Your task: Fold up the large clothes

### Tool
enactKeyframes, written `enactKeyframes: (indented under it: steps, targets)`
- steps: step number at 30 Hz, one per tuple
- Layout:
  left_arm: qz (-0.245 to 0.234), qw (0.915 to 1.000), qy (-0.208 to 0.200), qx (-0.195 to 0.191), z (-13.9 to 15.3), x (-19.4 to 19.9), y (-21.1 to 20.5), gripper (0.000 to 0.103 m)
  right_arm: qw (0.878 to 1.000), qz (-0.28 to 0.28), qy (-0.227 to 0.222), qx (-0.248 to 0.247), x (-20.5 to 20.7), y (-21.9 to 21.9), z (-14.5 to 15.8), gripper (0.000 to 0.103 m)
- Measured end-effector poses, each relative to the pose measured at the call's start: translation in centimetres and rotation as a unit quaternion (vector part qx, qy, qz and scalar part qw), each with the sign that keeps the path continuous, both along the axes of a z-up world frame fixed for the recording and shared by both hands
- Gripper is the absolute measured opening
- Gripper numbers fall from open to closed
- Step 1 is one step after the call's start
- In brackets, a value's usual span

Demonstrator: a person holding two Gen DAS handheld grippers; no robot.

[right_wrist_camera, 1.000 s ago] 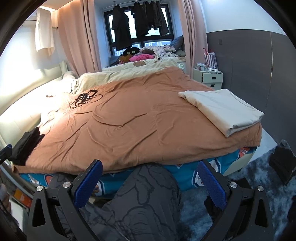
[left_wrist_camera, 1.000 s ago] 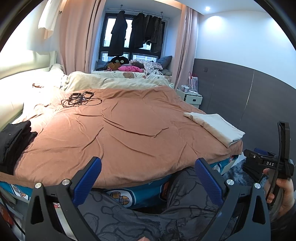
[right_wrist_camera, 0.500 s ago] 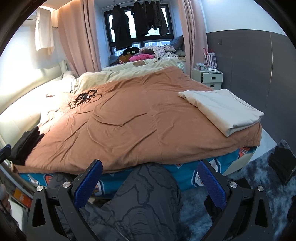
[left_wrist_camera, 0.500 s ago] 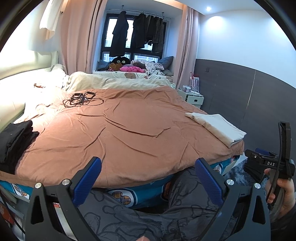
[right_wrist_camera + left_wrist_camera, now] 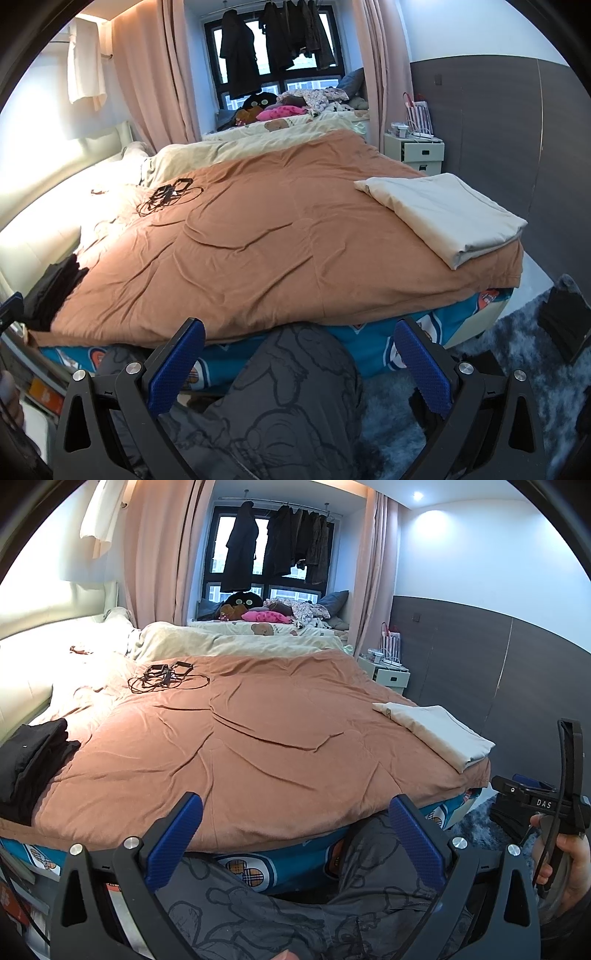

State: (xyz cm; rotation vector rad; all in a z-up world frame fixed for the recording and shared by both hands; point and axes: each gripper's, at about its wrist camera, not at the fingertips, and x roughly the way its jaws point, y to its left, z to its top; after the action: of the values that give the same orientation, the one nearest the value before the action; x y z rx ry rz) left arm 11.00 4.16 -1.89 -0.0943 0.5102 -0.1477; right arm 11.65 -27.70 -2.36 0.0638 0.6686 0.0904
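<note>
Cream folded cloth (image 5: 443, 212) far right, beyond spread right claw (image 5: 301, 363)

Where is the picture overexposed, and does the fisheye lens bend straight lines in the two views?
Left wrist view: the headboard side is blown out white, and the grey wall panel edge curves. Right wrist view: the same glare washes out the sheet beside the cables; the window is bright behind dark coats. Both are sharp.
</note>
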Motion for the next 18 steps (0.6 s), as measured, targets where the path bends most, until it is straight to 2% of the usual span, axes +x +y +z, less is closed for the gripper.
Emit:
enactKeyframes:
  steps: [18]
  targets:
    - [-0.002,1.0,-0.005,0.008,0.1,-0.21,-0.31,0.103,1.0,-0.002,0.0,-0.001,0.06,-0.04,0.04,0.103]
